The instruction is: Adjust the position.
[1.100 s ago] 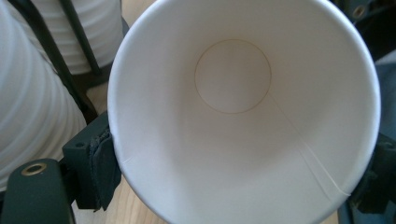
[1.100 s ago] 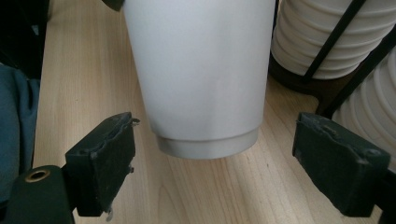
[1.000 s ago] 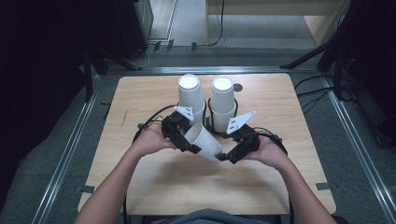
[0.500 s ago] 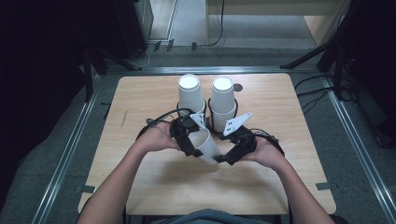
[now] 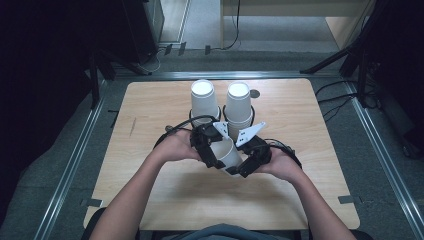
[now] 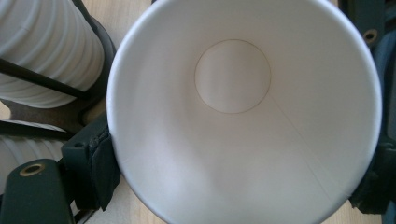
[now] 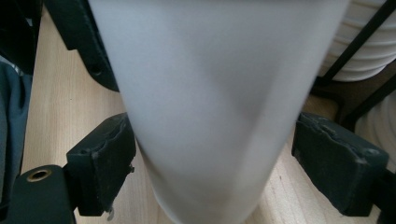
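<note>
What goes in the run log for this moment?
held: white paper cup | left tool: jaws at cup rim | right tool: straddles cup base, pads apart | behind: two white cup stacks in black wire holders

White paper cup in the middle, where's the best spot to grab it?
Grip the white paper cup across its round side walls near the wide rim, coming from the open mouth end. It lies tilted between both tongs, and its tapered body narrows toward the base, so a grip there could slip.
</note>
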Demonstrator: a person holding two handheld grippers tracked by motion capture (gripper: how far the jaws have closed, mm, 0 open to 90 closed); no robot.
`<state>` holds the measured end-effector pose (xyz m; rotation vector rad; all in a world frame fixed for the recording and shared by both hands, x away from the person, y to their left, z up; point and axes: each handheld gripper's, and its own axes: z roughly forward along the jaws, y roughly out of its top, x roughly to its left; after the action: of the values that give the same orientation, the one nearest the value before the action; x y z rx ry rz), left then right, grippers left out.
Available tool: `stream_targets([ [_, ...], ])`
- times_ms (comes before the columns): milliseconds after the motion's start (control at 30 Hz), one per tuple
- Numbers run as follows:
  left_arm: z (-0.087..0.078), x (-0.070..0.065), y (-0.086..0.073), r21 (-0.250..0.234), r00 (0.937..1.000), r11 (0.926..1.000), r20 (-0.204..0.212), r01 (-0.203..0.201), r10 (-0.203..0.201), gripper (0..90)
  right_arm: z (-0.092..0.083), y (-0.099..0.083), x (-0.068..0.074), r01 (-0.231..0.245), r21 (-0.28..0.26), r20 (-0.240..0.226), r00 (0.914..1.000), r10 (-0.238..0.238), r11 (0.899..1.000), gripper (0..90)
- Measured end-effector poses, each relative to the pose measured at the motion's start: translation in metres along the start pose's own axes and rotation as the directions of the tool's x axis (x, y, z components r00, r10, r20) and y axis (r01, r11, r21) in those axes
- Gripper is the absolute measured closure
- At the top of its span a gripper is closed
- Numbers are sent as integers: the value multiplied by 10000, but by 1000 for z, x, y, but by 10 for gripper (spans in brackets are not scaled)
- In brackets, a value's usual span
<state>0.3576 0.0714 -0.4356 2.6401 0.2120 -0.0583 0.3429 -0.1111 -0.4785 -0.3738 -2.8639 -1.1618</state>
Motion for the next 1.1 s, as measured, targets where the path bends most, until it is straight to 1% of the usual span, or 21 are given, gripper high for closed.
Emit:
stream_targets([
  [133, -2, -1, 2, -76, 10000, 10000, -73, -36, 35, 101, 2, 1, 1, -2, 26, -21, 10000, 2, 10000, 163],
  [167, -2, -2, 2, -67, 9999, 10000, -103, -20, 20, 98, 2, 1, 2, 175, -26, -55, 9998, -175, 9998, 208],
  [267, -2, -3, 1, 9, 9999, 10000, -107, -55, 55, 93, 2, 1, 3, 310, 15, -11, 9995, -310, 9995, 215],
  [300, -3, -3, 1, 7, 9997, 9999, -189, -121, 121, 93, 2, 2, 4, 314, -5, 11, 9995, -314, 9995, 217],
  [333, -4, -4, 1, -39, 9995, 9998, -262, -170, 168, 81, 1, 3, 5, 392, -60, 134, 9991, -391, 9992, 216],
  [400, -6, -5, 0, -135, 9993, 9997, -331, -205, 200, 76, 1, 3, 5, 456, -119, 162, 9988, -454, 9989, 215],
  [433, -7, -4, 0, -239, 9994, 9996, -317, -120, 112, 69, 0, 4, 5, 456, -153, 181, 9988, -454, 9988, 214],
  [467, -8, -3, -1, -335, 9996, 9994, -279, 5, -15, 12, -2, 4, 5, 453, -346, 195, 9988, -446, 9984, 213],
  [500, -9, -1, -2, -613, 9990, 9973, -205, 396, -410, 0, -3, 4, 5, 455, -432, 207, 9988, -447, 9980, 213],
  [533, -9, -1, -2, -613, 9990, 9973, -205, 396, -410, 0, -3, 4, 5, 455, -432, 207, 9988, -447, 9980, 213],
  [567, -9, -1, -4, -770, 9986, 9960, -252, 453, -473, 0, -5, 4, 5, 433, -444, 225, 9989, -423, 9981, 213],
  [600, -9, 0, -7, -1051, 9975, 9924, -239, 634, -663, 0, -6, 4, 4, 417, -532, 257, 9989, -404, 9977, 212],
  [667, -9, 0, -9, -1077, 9976, 9923, -277, 608, -641, 0, -8, 3, 3, 371, -557, 294, 9989, -355, 9978, 212],
  [700, -9, 0, -13, -1275, 9969, 9892, -213, 728, -761, 0, -8, 3, 3, 378, -565, 306, 9989, -361, 9977, 211],
  [733, -9, 0, -13, -1275, 9969, 9892, -213, 728, -761, 0, -8, 3, 3, 378, -565, 306, 9989, -361, 9977, 211],
  [767, -9, 0, -15, -1375, 9965, 9872, -107, 809, -831, 0, -9, 2, 3, 401, -579, 300, 9988, -384, 9975, 211],
  [800, -8, 0, -17, -1442, 9966, 9864, -91, 792, -814, 0, -9, 2, 3, 410, -604, 289, 9988, -394, 9973, 211],
  [967, -11, 0, -28, -2044, 9943, 9731, 135, 1061, -1056, 0, -11, 2, 4, 452, -704, 302, 9986, -431, 9965, 211],
  [1000, -12, -1, -30, -2184, 9935, 9692, 142, 1135, -1131, 0, -11, 2, 4, 457, -723, 291, 9986, -437, 9963, 211],
  [1033, -12, -1, -32, -2207, 9933, 9685, 180, 1151, -1140, 0, -12, 2, 4, 439, -739, 282, 9987, -419, 9963, 211],
  [1100, -13, -2, -36, -2405, 9924, 9630, 136, 1218, -1221, 0, -13, 1, 4, 374, -769, 317, 9989, -351, 9963, 211],
])
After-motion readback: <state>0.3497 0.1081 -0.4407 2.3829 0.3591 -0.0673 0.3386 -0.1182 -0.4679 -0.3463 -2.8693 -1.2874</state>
